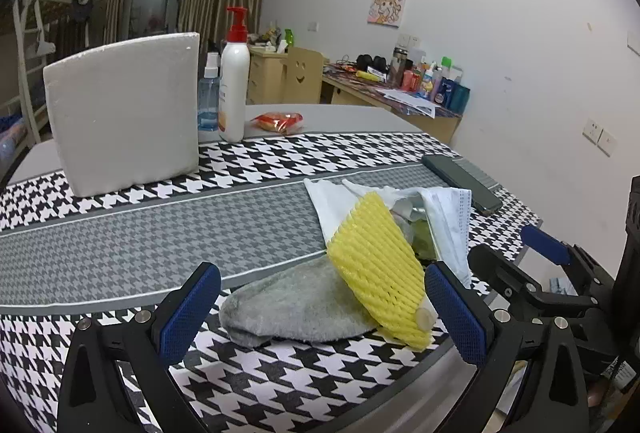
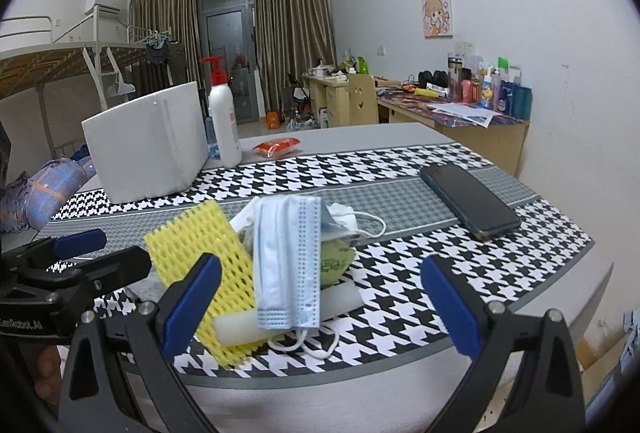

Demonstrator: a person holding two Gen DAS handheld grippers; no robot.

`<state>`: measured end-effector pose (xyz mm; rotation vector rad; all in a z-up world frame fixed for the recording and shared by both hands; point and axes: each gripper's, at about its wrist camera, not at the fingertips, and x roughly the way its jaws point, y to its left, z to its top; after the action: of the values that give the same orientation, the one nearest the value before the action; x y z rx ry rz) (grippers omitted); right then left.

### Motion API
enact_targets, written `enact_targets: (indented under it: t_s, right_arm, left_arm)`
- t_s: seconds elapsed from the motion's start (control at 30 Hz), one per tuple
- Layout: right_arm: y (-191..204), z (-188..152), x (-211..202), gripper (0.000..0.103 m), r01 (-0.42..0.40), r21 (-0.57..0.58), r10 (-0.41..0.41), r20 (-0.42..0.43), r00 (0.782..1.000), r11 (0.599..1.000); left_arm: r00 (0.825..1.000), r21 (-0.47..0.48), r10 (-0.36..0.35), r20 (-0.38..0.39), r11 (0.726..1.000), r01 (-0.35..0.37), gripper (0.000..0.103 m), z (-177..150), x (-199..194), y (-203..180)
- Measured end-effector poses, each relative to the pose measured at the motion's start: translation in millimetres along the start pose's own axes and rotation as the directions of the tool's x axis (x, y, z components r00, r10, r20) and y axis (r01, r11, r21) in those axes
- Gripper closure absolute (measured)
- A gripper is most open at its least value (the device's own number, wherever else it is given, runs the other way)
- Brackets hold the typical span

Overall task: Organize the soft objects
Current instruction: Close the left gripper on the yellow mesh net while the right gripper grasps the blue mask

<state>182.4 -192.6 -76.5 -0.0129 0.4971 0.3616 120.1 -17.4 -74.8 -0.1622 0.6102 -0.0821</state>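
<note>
A pile of soft things lies near the table's front edge: a grey sock (image 1: pixel 296 303), a yellow foam net (image 1: pixel 380 265) (image 2: pixel 204 265), a blue face mask (image 2: pixel 290 265) (image 1: pixel 450 221), a white foam piece (image 2: pixel 240 329), a green packet (image 2: pixel 336 259) and a white cloth (image 1: pixel 328 201). My left gripper (image 1: pixel 320 313) is open, its blue pads on either side of the sock and net. My right gripper (image 2: pixel 320 305) is open just in front of the mask. Each gripper shows at the edge of the other's view.
A white foam box (image 1: pixel 124 113) (image 2: pixel 148 145) stands at the back left, with a pump bottle (image 1: pixel 234 77), a blue bottle (image 1: pixel 208 101) and a red snack pack (image 1: pixel 278 121) behind. A dark phone (image 2: pixel 470 201) (image 1: pixel 462 183) lies at the right. A houndstooth cloth (image 1: pixel 160 233) covers the table.
</note>
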Motion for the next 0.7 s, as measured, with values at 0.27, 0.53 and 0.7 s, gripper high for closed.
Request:
enact_targets:
  t_s: [0.27,0.53,0.7]
  right_arm:
    - [-9,0,3,0.002,0.014,-0.001,-0.014,-0.004,1.0,1.0]
    - [-18,-2,10,0.002,0.021,0.007,-0.02,-0.019,1.0,1.0]
    - [-21,-2,14,0.002,0.014,0.016,-0.014,-0.031,0.999,1.0]
  left_arm:
    - [0.998,-0.007,-0.047,-0.03,0.999,0.046,0.005,4,17,-4]
    - [0.986,-0.034,-0.136,-0.1,0.99,0.134,0.031,0,34,-9]
    - [0.979,-0.017,-0.177,-0.102,0.984,0.176,0.044,-2,33,-20]
